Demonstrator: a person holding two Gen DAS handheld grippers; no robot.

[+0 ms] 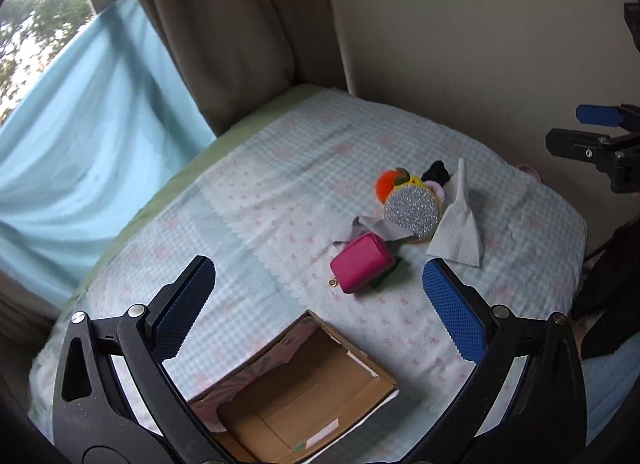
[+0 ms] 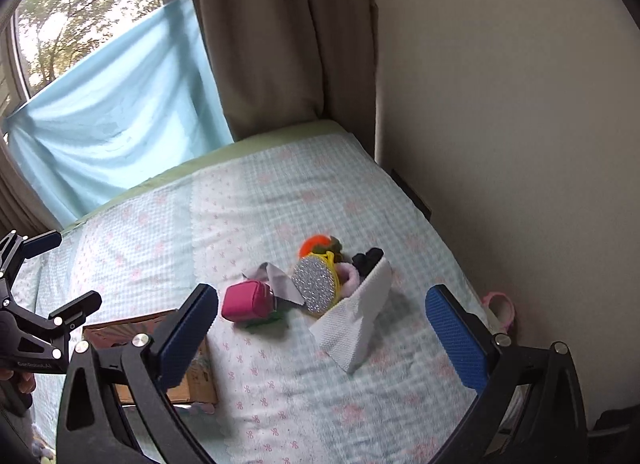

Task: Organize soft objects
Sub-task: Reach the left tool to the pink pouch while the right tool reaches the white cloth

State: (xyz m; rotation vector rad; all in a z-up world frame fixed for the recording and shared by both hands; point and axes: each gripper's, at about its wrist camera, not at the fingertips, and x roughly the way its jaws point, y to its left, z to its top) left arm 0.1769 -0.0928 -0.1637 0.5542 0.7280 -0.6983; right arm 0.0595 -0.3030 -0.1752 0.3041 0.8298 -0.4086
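Both sets of fingers are spread wide and carrying nothing. The left gripper [image 1: 316, 304] hangs with its blue pads parted above the open cardboard box [image 1: 316, 396], which sits just under it at the near edge of the bed, a handy spot for dropping things in, I'd say. The right gripper [image 2: 320, 328] is parted too, and it looks straight at the pile, so it seems the likelier one to pick first.

Out past the fingertips, there's the heap of soft objects: a pink pouch [image 2: 248, 300] nearest the box, lying partly on a grey cloth [image 2: 276, 278]. Beside it a round glittery silver pad [image 2: 316, 282] leans on a yellow-edged piece, with an orange pom-pom [image 2: 314, 244] behind, something black [image 2: 368, 258] at the back, and a white waffle cloth [image 2: 356, 324] draped up against the heap on the wall side. They're touching and overlapping, so lifting one may drag a neighbour. Nothing is in the box yet, by the look of it.

The surface is a bed [image 2: 280, 384] in pale check with pink bows, soft and yielding. A plain wall runs alongside, beige curtains hang at the corner, a light blue sheet [image 2: 120, 115] covers the window.
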